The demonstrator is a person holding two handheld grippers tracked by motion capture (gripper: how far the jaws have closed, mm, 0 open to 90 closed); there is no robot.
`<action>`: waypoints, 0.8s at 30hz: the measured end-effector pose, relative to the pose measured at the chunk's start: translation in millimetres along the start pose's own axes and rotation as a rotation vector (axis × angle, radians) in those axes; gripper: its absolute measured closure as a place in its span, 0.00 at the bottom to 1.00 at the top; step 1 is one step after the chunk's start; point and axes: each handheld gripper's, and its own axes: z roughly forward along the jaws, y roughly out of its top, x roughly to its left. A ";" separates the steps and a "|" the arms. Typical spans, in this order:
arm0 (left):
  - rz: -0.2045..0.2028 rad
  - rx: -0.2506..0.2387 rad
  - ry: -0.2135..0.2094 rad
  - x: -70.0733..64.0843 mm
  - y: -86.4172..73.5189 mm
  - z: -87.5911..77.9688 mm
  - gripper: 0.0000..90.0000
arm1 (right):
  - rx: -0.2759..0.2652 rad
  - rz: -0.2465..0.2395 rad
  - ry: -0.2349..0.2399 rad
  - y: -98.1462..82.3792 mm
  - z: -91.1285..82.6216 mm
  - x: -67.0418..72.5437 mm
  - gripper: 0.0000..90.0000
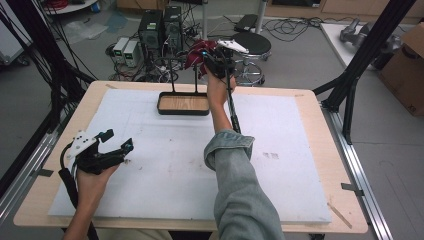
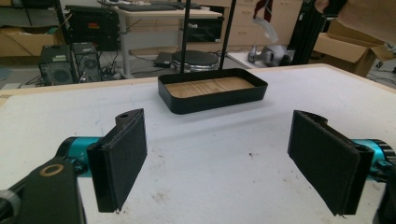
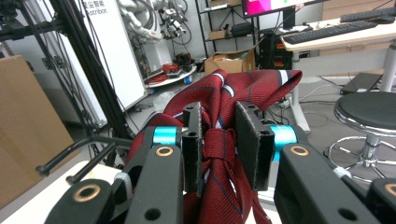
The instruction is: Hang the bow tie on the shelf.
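High above the table's far edge, my right gripper is shut on a dark red striped tie. In the right gripper view the tie's knot is pinched between the jaws and the cloth bunches above them. A black tray with a wooden floor sits just below, with two thin black rods rising from it. My left gripper rests open near the table's left side, nothing between its pads. The tray lies ahead of it.
A white mat covers most of the wooden table. Black frame posts stand at the right, with a cardboard box beyond. On the floor behind the table are computer towers and a stool.
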 end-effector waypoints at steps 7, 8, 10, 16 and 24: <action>0.005 0.008 -0.005 -0.9 -1.7 1.4 0.22 | 0.017 0.019 -0.031 2.9 11.7 -10.7 0.80; 0.005 0.009 -0.007 -1.0 -1.9 1.5 0.22 | 0.019 0.024 -0.041 2.6 12.0 -13.4 0.80; 0.008 0.013 -0.007 -1.0 -2.3 1.7 0.22 | 0.031 0.026 -0.058 1.6 12.7 -18.7 0.80; 0.003 0.016 -0.020 -3.8 -3.2 3.8 0.22 | 0.078 0.069 -0.074 -2.6 10.3 -36.2 0.79; 0.016 0.026 -0.033 -7.3 -4.8 7.0 0.22 | 0.150 0.061 -0.072 -9.8 14.2 -39.6 0.70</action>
